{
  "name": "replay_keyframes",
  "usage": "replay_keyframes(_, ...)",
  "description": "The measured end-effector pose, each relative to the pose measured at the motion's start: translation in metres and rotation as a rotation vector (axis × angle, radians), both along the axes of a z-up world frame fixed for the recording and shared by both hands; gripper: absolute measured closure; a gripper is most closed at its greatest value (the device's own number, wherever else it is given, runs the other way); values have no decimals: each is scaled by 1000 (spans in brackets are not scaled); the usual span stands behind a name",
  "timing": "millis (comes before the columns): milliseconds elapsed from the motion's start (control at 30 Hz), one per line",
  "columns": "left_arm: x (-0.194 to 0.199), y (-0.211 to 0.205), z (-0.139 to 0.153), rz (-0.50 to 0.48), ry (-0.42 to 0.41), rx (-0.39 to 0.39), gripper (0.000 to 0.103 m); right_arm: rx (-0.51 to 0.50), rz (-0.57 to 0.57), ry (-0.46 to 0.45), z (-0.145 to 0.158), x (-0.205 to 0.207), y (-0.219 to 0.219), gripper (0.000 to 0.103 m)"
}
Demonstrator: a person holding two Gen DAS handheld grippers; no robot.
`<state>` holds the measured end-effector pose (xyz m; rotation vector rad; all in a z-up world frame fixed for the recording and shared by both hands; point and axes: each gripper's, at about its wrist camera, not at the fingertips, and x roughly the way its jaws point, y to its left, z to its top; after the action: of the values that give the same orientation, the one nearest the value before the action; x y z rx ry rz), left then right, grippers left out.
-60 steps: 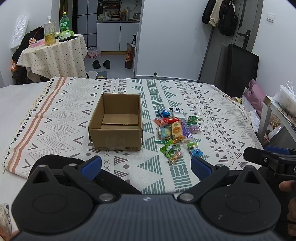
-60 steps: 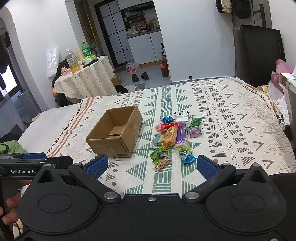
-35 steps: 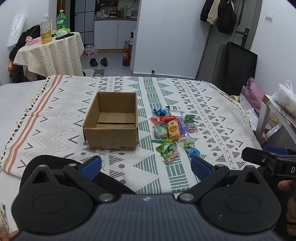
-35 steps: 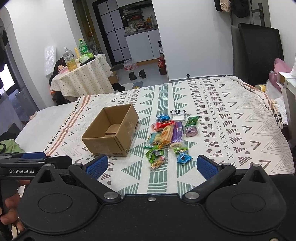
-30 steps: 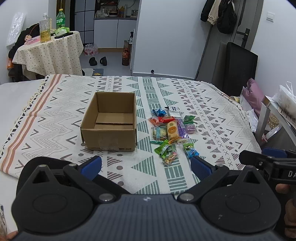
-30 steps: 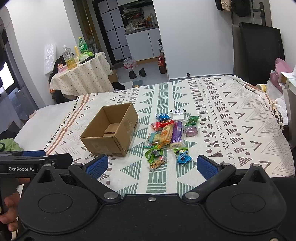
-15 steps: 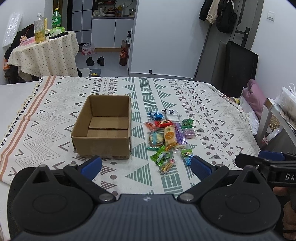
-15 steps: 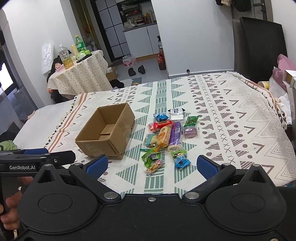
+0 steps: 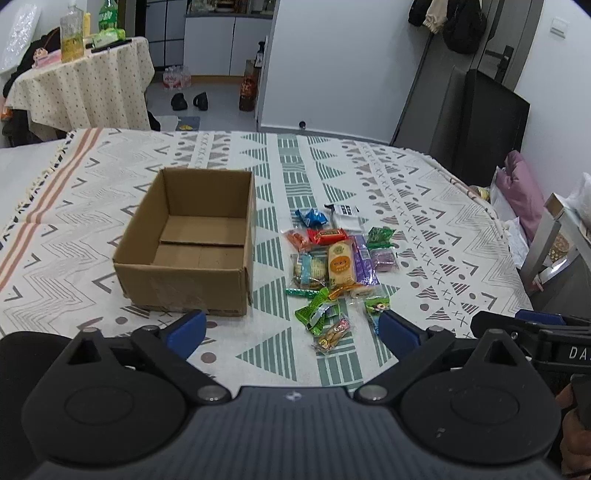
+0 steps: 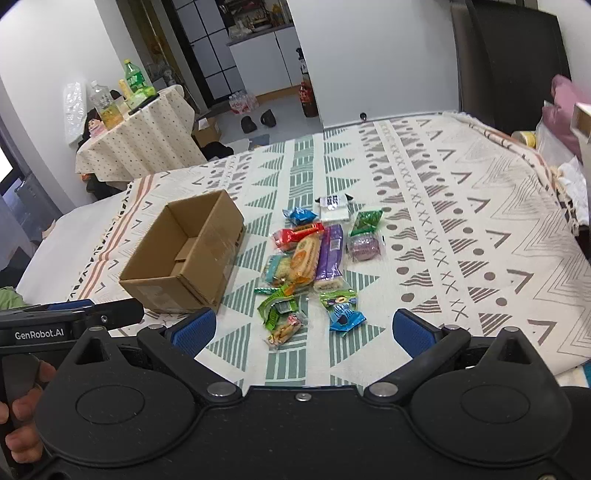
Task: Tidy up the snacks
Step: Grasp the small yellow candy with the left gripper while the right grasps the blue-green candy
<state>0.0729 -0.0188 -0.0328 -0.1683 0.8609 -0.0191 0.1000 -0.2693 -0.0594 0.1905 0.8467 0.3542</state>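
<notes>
The patterned cloth (image 9: 424,206) covers a big bed-like surface, so everything sits flat and within easy reach of the near edge. The cardboard box (image 9: 192,243) stands open and empty just left of the snacks, looks like it's parked there as the drop spot. The snack pile (image 9: 332,258) is a loose cluster of wrapped packets right beside the box, nearly touching each other; a green packet (image 10: 275,306) and a blue one (image 10: 343,314) lie closest.

Left tongs (image 9: 291,328) and right tongs (image 10: 301,326) both hover short of the pile with their blue tips spread wide, holding nothing. So probably the first pick is still to come.

Room-wise: a round table with a dotted cloth (image 9: 81,77) holding bottles, shoes (image 9: 190,100) on the floor, dark coats (image 9: 447,18) hanging by the door.
</notes>
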Motion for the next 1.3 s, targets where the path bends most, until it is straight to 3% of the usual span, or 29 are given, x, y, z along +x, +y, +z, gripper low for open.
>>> replay_keyframes(233,20,-7,-23,-16,32,-39,4,62,-38,56,-23,21,-10,13)
replay_keyframes(433,36,-13,-43,-10,55,-67,12,105,-64,105,-42,38,-13,22)
replay_keyframes(533,45,-15,-53,-16,73,-82,23,115,-70,133,-53,46,-11,29)
replay_keyframes(600,51,-17,-60,-20,88,-95,35,122,-75,148,-59,52,-11,32)
replay_keyframes(733,63,-20,-77,-35,130,-116,47,141,-87,181,-71,63,-13,41)
replay_keyframes(1100,91,-40,-122,-84,228,-146,69,161,-85,255,-96,88,-10,48)
replay_keyframes(1300,104,-49,-141,-101,264,-148,70,160,-73,308,-113,105,-3,48)
